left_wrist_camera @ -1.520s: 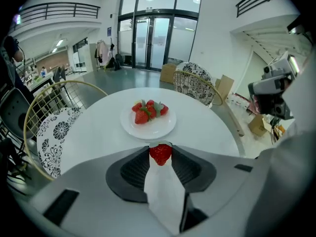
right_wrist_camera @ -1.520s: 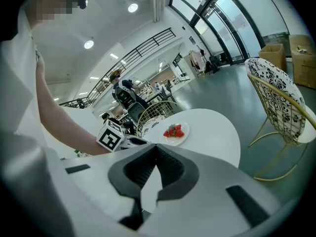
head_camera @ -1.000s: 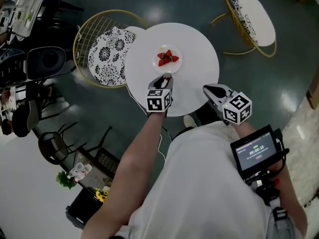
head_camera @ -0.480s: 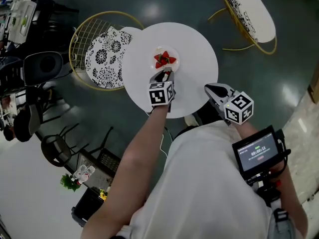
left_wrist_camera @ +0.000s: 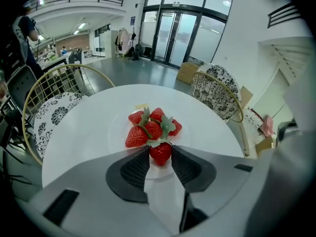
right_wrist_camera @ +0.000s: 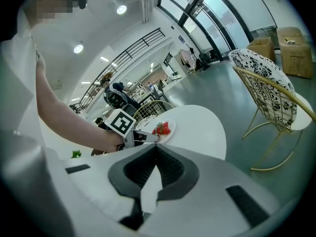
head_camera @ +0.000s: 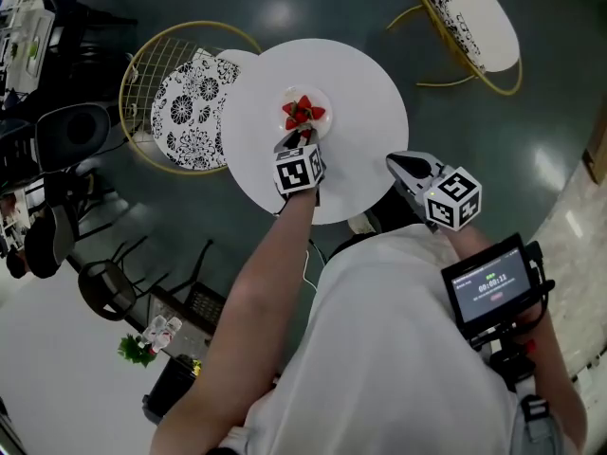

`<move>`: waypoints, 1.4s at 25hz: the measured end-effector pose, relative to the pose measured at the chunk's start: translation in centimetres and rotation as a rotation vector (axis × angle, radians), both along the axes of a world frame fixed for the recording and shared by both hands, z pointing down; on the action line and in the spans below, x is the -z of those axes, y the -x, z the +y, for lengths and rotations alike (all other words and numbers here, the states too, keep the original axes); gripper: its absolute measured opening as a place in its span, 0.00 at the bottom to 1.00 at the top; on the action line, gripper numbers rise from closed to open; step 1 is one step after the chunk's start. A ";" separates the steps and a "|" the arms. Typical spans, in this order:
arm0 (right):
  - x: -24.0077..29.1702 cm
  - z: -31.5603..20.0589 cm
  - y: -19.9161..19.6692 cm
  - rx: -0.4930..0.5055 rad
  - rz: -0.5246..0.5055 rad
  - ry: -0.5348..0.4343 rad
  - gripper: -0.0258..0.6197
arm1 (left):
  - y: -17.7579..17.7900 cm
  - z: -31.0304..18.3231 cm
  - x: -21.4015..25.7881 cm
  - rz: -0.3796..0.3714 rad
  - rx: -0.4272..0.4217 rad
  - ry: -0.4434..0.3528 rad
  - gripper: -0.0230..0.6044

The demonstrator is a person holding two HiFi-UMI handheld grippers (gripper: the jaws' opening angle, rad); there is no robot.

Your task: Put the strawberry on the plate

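A small white plate (left_wrist_camera: 116,134) stands on the round white table (left_wrist_camera: 79,132) with several strawberries (left_wrist_camera: 148,126) piled on it. My left gripper (left_wrist_camera: 161,156) is shut on one more strawberry (left_wrist_camera: 161,152), pinched between its dark pads right at the plate's near rim. From the head view, the left gripper (head_camera: 292,141) reaches over the table to the plate (head_camera: 323,119). My right gripper (head_camera: 395,165) hangs off the table's near right edge. Its jaws meet at the tips with nothing between them (right_wrist_camera: 156,147).
A gold wire chair with a black-and-white patterned cushion (head_camera: 185,112) stands left of the table, and a second one (head_camera: 474,22) at the far right. A small monitor (head_camera: 488,287) is mounted near my right arm. Dark chairs and clutter (head_camera: 57,140) fill the far left.
My left gripper has edged forward with the strawberry, from short of the plate to its near rim. The right gripper has stayed where it was.
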State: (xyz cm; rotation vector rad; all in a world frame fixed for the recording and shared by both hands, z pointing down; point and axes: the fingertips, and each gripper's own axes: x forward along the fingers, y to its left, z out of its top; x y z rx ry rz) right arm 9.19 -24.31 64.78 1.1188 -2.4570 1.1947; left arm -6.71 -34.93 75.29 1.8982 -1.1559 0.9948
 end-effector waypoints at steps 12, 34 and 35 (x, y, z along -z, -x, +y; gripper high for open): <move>-0.1 0.2 -0.2 -0.007 0.000 0.010 0.05 | -0.6 0.0 -0.2 0.014 0.025 0.012 0.27; 0.3 -0.2 0.9 0.005 -0.002 -0.007 0.05 | 1.0 1.0 2.3 0.027 -0.042 -0.052 0.42; 0.5 -0.2 1.0 0.005 -0.002 -0.012 0.05 | 1.3 1.2 2.7 0.028 -0.040 -0.062 0.42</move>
